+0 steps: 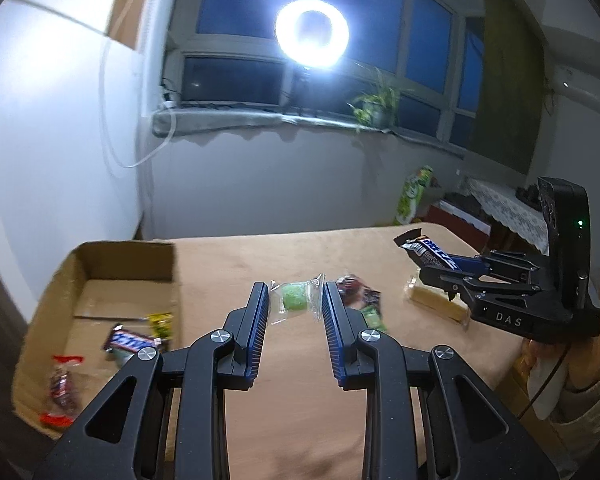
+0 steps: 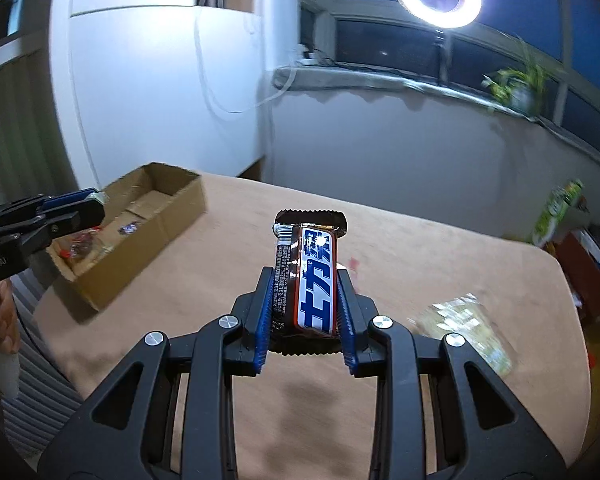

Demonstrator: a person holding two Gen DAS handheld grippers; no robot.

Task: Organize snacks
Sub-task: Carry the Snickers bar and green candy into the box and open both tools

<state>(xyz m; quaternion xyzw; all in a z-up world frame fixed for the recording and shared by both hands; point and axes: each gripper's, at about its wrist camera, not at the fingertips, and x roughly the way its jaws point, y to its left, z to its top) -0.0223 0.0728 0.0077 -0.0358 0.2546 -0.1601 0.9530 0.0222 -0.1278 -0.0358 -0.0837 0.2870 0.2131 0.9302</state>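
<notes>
My right gripper [image 2: 305, 276] is shut on a brown, white and blue chocolate bar [image 2: 310, 276] and holds it above the table; it also shows in the left wrist view [image 1: 428, 250]. My left gripper [image 1: 295, 292] is open above the table, with a clear-wrapped green candy [image 1: 294, 298] between its fingertips, touching neither pad. A cardboard box [image 1: 100, 276] at the left holds a chocolate bar [image 1: 130, 340], a red-ended packet [image 1: 62, 390] and a green packet [image 1: 162, 322]. The box also shows in the right wrist view [image 2: 156, 224].
On the tan table [image 1: 260, 264] lie a dark red packet [image 1: 356, 288], a small green packet [image 1: 374, 316] and a clear-wrapped yellow wafer pack [image 1: 436, 304]. A blurred clear pack [image 2: 472, 328] lies at the right. A ring light [image 1: 312, 32] shines at the window.
</notes>
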